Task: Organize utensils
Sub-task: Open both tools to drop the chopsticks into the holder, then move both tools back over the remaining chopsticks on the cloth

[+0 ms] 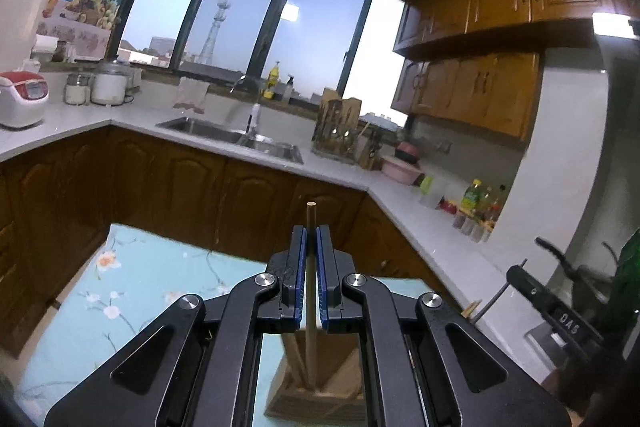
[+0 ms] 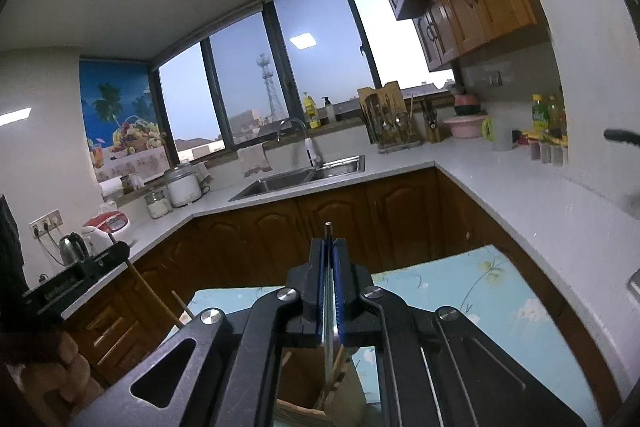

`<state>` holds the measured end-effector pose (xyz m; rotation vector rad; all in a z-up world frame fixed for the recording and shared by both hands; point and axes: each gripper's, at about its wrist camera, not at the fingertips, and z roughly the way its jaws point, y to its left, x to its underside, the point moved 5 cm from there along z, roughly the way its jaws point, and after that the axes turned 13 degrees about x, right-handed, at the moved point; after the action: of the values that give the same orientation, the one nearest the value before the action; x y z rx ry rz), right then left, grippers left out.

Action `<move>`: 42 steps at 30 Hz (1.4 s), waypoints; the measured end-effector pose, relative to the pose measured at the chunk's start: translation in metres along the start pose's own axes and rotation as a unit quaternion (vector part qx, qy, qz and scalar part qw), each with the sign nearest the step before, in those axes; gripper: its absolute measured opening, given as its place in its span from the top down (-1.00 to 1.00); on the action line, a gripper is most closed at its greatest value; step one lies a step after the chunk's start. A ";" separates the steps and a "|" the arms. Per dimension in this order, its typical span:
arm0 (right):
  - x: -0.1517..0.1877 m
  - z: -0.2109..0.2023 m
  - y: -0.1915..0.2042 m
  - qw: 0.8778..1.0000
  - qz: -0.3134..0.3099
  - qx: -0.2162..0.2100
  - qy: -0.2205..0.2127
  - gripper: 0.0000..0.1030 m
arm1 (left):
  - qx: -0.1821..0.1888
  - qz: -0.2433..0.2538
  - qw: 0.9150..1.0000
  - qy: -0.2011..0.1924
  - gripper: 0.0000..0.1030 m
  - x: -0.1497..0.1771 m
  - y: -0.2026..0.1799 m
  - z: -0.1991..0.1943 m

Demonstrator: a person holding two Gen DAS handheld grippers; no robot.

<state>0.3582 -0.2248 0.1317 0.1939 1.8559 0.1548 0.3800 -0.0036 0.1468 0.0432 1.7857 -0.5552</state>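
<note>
My left gripper (image 1: 311,231) is shut on a pale wooden chopstick (image 1: 310,291), whose tip pokes out past the blue pads. The chopstick's near end runs down over the mouth of a wooden utensil holder (image 1: 292,393); I cannot tell whether it is inside. My right gripper (image 2: 329,243) is shut on a thin grey metal stick (image 2: 328,311) that likewise runs down toward the wooden holder (image 2: 298,379), where other wooden sticks stand. The holder sits on a light-blue floral tablecloth (image 1: 132,291). Each gripper shows at the edge of the other's view, the right gripper (image 1: 520,277) and the left gripper (image 2: 86,277).
A white L-shaped counter (image 1: 404,207) wraps around brown cabinets, with a steel sink (image 1: 232,137) under the window. On it stand a drying rack with cutlery (image 1: 338,131), pink bowls (image 1: 402,167), bottles (image 1: 478,205) and a rice cooker (image 1: 22,99). A hand (image 2: 52,379) shows at the lower left.
</note>
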 end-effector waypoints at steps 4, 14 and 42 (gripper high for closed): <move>0.018 0.011 -0.003 1.000 0.005 0.002 0.022 0.92 | -0.001 0.000 1.000 0.026 0.92 0.022 0.004 0.010; 0.051 0.034 -0.005 0.996 -0.003 0.003 0.086 0.91 | -0.006 0.014 0.997 0.077 0.89 0.051 0.002 0.023; 0.031 -0.026 -0.021 0.998 0.038 -0.023 0.040 -0.66 | -0.011 -0.005 0.999 0.038 -0.73 0.043 -0.009 -0.056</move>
<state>0.3233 -0.2388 0.1055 0.2285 1.9239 0.2605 0.3141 -0.0015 0.1201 0.0397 1.8664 -0.5473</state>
